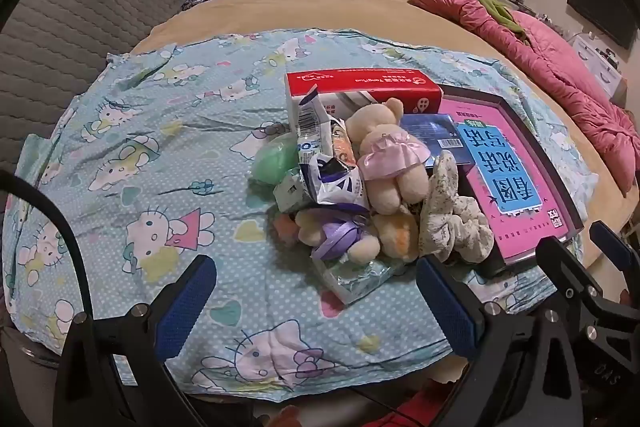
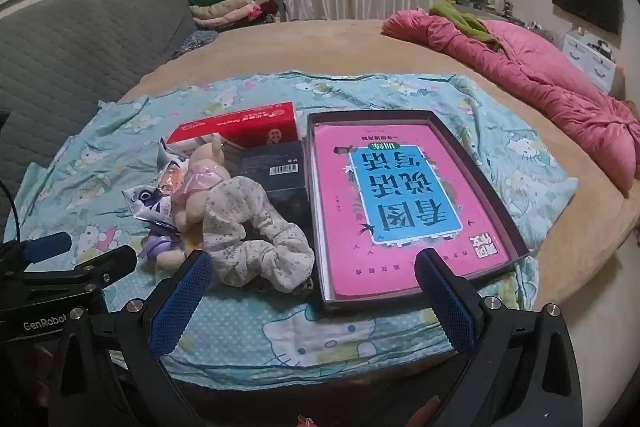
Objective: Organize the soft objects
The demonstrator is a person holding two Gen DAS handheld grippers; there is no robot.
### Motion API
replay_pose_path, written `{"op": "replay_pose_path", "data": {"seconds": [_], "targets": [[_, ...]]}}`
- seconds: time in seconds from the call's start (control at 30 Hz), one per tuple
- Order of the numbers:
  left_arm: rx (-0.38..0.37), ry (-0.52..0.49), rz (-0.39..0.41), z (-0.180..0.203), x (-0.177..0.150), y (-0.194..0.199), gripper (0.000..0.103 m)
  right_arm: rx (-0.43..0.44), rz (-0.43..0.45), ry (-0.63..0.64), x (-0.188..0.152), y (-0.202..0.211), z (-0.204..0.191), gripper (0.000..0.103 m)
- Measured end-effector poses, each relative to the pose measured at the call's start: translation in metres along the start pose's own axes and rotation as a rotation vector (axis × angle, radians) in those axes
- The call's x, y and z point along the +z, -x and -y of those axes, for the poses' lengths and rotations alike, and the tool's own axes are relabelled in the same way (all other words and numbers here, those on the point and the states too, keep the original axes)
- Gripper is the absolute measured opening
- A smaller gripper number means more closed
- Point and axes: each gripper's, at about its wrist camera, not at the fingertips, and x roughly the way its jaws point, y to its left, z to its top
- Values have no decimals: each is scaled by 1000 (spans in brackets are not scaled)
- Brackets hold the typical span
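1. The left gripper (image 1: 316,303) hovers with its jaws wide apart and nothing between them, above the near edge of a blue cartoon-print cloth (image 1: 132,155) spread on a tan bed (image 1: 320,7).
2. The right gripper (image 2: 312,299) likewise has its jaws spread wide and empty, poised over the near end of a dark shallow box (image 2: 480,163) that holds a pink book (image 2: 400,211).
3. The soft things lie heaped at the cloth's middle, just left of that box: a cream teddy bear in a pink dress (image 1: 384,155), a smaller plush with a purple ribbon (image 1: 340,239) and a floral scrunchie (image 1: 452,215), which touches the box's edge.
4. Crinkled snack packets (image 1: 328,167) and a green ball (image 1: 274,159) sit among them.
5. A red carton (image 1: 360,83) and a dark small box (image 2: 272,163) lie behind the pile.
6. A pink quilt (image 2: 540,75) is bunched at the bed's far right.
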Motion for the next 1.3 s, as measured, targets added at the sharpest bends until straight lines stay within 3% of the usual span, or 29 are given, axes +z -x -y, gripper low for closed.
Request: {"op": "replay_pose_path", "data": {"seconds": [1.3], "targets": [[-9, -3, -5, 3, 1, 0, 101, 16, 18, 0, 1, 3, -1, 101]]}}
